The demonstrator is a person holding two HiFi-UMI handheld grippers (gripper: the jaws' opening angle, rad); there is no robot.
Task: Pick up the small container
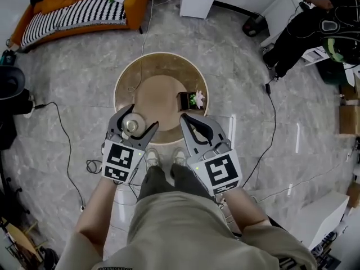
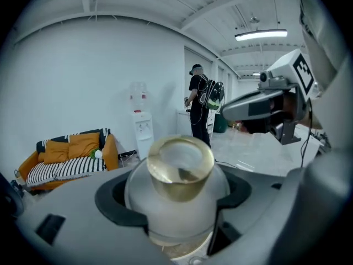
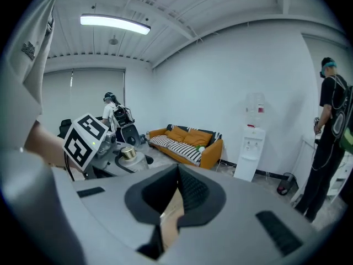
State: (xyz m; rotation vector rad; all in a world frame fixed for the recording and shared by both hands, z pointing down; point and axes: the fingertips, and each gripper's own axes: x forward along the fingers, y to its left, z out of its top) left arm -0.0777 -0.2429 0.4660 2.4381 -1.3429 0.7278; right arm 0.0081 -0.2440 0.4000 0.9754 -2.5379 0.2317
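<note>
The small container [image 1: 133, 125] is a clear rounded jar with a gold neck. It sits between the fingers of my left gripper [image 1: 138, 122] over the front left rim of the round wooden table [image 1: 163, 89]. In the left gripper view the small container [image 2: 179, 173] fills the middle, and my left gripper [image 2: 176, 208] is shut on its body from both sides. My right gripper [image 1: 185, 118] is to the right, over the table's front edge, shut with nothing in it. In the right gripper view its own dark pads meet at my right gripper [image 3: 177, 173], and the small container [image 3: 128, 154] shows at the left.
A small black pot with a pink flower [image 1: 192, 100] stands on the table's right side. An orange sofa with a striped cushion [image 1: 79, 4] is at the back left. A person [image 1: 304, 27] sits at the upper right. Cables [image 1: 62, 134] trail over the marble floor, and a water dispenser [image 3: 251, 148] stands by the wall.
</note>
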